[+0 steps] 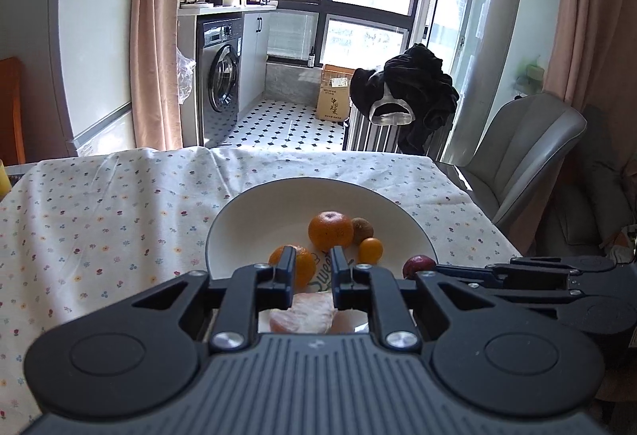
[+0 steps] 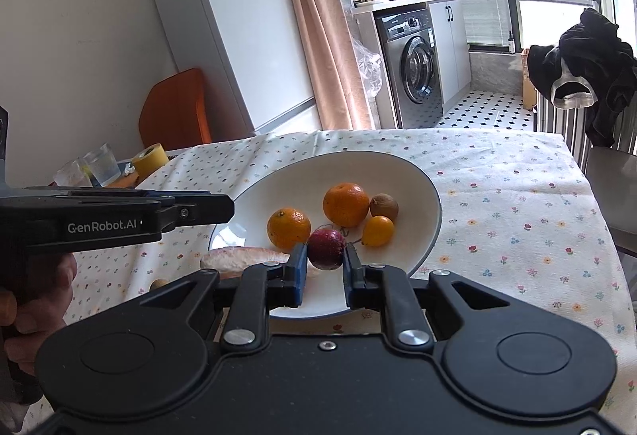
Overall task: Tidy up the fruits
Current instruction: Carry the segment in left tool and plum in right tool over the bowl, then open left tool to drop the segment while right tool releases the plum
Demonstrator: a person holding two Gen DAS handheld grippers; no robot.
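Observation:
A white plate [image 2: 418, 251] on the floral tablecloth holds two oranges [image 2: 345, 204] [image 2: 288, 228], a brown kiwi [image 2: 384, 206] and a small yellow citrus [image 2: 377, 231]. My right gripper [image 2: 325, 249] is shut on a dark red fruit [image 2: 325, 243] low over the plate's near side; the left wrist view shows that fruit [image 1: 418, 265] at the plate's right rim. A pink citrus slice [image 2: 243, 259] lies at the plate's left rim. My left gripper [image 1: 314, 255] hovers above this slice [image 1: 308, 315], its fingers a little apart with nothing between them.
Glasses [image 2: 99, 166] and a yellow tape roll [image 2: 149, 156] stand at the table's far left edge. A grey chair [image 1: 525, 156] is at the right side, a chair draped in black clothes [image 1: 410, 92] behind. A small brown object [image 2: 159, 283] lies on the cloth left of the plate.

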